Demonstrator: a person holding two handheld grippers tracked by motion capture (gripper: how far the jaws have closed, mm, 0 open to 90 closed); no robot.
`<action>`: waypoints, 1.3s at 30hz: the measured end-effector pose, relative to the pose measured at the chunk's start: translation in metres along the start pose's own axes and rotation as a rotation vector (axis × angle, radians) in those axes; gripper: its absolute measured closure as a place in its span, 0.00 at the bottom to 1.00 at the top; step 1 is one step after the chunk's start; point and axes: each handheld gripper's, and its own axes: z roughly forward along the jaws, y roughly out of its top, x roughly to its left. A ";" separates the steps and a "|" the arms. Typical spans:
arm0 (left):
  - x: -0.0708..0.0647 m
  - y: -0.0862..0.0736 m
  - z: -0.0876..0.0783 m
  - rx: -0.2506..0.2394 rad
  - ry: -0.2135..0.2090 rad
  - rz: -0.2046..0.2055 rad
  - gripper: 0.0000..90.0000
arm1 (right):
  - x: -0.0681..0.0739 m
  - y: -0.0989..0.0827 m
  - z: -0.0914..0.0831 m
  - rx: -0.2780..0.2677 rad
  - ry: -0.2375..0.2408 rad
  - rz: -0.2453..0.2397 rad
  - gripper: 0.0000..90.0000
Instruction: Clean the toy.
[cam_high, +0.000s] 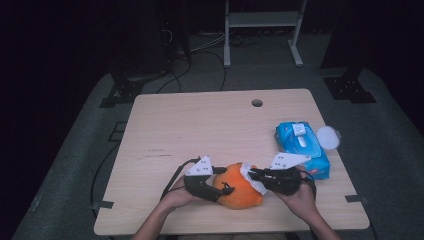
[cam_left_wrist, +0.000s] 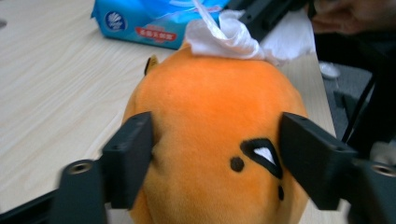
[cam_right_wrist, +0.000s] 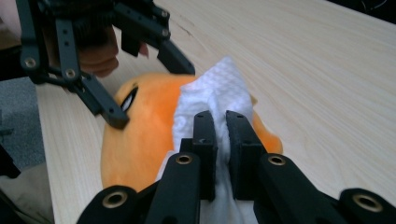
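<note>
An orange plush toy (cam_high: 240, 187) (cam_left_wrist: 215, 130) (cam_right_wrist: 140, 135) lies on the wooden table (cam_high: 200, 125) near its front edge. My left gripper (cam_high: 226, 180) (cam_left_wrist: 215, 158) has one jaw on each side of the toy, and both pads rest against the fabric. From the right, my right gripper (cam_high: 252, 175) (cam_right_wrist: 220, 140) is shut on a white tissue (cam_high: 248, 175) (cam_left_wrist: 224, 37) (cam_right_wrist: 215, 88), which lies pressed on the toy's top. In the right gripper view the left gripper (cam_right_wrist: 147, 91) straddles the toy beside its black eye mark.
A blue pack of wet wipes (cam_high: 302, 147) (cam_left_wrist: 140, 18) lies at the right of the table, a round white lid (cam_high: 327, 136) beside it at the edge. A cable hole (cam_high: 257, 103) sits near the far edge. Dark floor and stands surround the table.
</note>
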 end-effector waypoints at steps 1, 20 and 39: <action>-0.002 0.001 0.001 -0.003 -0.003 0.012 0.37 | 0.000 0.002 0.000 -0.001 -0.009 -0.009 0.91; 0.005 0.002 0.004 0.026 -0.029 -0.156 0.39 | 0.000 -0.004 -0.002 0.021 0.028 -0.023 0.91; 0.005 0.011 -0.005 -0.028 0.017 -0.077 0.09 | -0.007 -0.007 -0.002 0.035 -0.015 -0.034 0.91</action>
